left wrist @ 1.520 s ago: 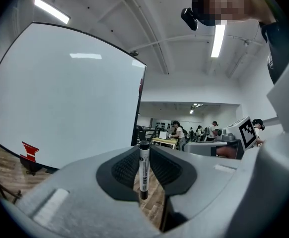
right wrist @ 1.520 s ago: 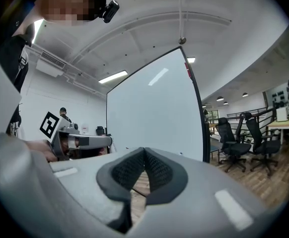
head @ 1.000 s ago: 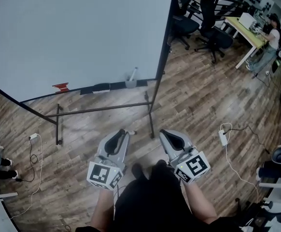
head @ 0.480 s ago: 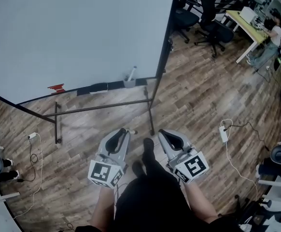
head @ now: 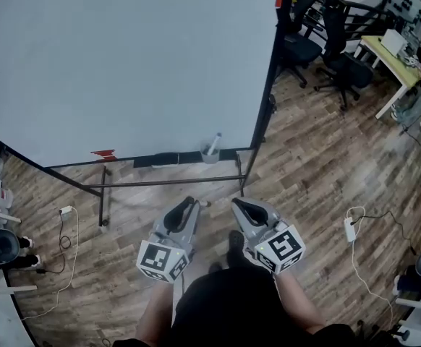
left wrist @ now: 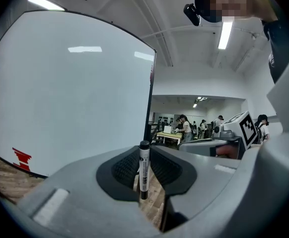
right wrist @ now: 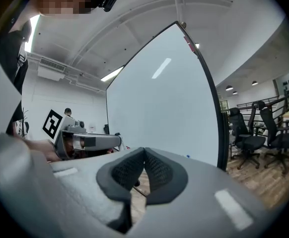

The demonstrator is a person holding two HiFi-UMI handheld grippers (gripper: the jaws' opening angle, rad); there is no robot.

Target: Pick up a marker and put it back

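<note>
Left tongs (left wrist: 143,158) are pinching the marker (left wrist: 144,170) — it stands upright between the dark pads (left wrist: 126,168), black cap (left wrist: 144,145) on top. Right tongs (right wrist: 144,157) are pressed together, nothing between them. Both sit low in front of the person, side by side above the wooden floor (head: 304,157), facing the whiteboard (head: 124,63). A cup (head: 210,153) sits at the board's bottom edge — well apart from both.
</note>
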